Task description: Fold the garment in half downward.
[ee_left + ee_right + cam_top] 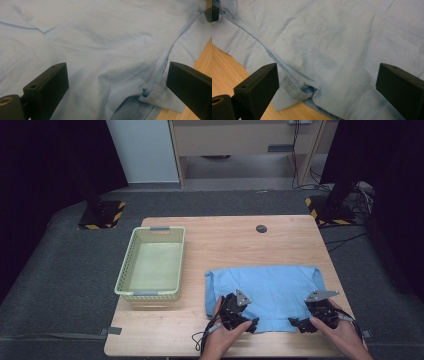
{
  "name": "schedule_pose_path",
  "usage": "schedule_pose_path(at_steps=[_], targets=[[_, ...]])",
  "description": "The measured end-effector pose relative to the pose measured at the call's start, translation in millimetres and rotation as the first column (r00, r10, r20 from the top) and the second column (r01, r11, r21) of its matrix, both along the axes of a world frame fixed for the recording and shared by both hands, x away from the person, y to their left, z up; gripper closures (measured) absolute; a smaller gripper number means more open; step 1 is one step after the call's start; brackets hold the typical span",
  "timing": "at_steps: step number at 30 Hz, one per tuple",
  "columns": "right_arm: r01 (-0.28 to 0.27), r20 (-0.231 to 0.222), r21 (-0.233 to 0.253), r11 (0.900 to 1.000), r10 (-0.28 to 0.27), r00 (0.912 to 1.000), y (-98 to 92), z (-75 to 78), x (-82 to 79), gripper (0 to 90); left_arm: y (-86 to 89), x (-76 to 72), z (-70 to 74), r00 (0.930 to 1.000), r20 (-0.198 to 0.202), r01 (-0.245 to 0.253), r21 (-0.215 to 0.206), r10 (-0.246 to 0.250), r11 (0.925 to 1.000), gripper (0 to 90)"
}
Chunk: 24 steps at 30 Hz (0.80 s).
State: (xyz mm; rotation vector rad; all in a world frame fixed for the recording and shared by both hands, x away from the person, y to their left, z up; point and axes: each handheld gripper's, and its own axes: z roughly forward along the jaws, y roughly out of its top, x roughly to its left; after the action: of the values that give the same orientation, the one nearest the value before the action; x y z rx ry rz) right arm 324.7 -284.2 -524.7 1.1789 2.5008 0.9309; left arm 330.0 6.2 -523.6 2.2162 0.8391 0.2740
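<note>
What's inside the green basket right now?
Nothing shows inside the basket; its floor looks bare through to the far wall. The blue shirt lies flat on the table beside it.

Shirt [270,292] on table [225,240] near front edge, basket [152,262] to its left

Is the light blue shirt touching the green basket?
Apart. The high view shows the shirt lying right of the basket, with a strip of bare wooden table between them.
</note>
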Motion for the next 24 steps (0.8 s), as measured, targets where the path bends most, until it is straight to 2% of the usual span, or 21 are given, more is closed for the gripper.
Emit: schedule_pose_path(at_steps=[2,4,8,9,13,16,22,24], targets=[[-0.029,0.004,-0.026,0.999,0.029,0.9996,2.3,2.3,0.9,13.0,0.5,0.0,4.7,0.9998,0.009,0.017,-0.030,-0.017,0.9994,3.7],[-0.051,0.000,-0.044,0.998,0.051,0.9987,4.4,2.5,2.4,12.5,0.9,0.1,9.3,0.9995,0.014,0.030,-0.046,-0.030,0.9985,3.7],[-0.083,-0.020,-0.023,0.996,0.083,0.9964,7.6,5.5,6.6,8.4,2.5,4.6,21.5,0.9992,0.015,0.037,-0.060,-0.036,0.9975,3.7],[-0.090,-0.010,-0.011,0.996,0.090,0.9959,8.1,7.1,7.6,8.4,2.5,6.6,24.8,0.9991,0.014,0.040,-0.059,-0.040,0.9975,3.9],[-0.120,0.029,-0.021,0.993,0.121,0.9923,14.6,15.8,11.5,7.6,1.4,14.3,34.0,0.9989,0.021,0.043,-0.013,-0.043,0.9990,4.4],[-0.143,0.047,-0.038,0.989,0.145,0.9883,21.7,23.9,12.0,7.3,3.6,22.5,40.1,0.9994,0.017,0.030,0.003,-0.030,0.9995,4.4],[-0.191,0.049,-0.058,0.980,0.194,0.9798,36.0,37.2,12.0,7.7,10.4,40.6,53.9,1.0000,-0.001,-0.003,0.011,0.003,0.9999,4.3],[-0.207,0.050,-0.062,0.976,0.210,0.9765,42.4,40.7,11.6,7.4,13.0,45.8,57.2,0.9999,0.000,-0.015,0.025,0.015,0.9996,4.3]])
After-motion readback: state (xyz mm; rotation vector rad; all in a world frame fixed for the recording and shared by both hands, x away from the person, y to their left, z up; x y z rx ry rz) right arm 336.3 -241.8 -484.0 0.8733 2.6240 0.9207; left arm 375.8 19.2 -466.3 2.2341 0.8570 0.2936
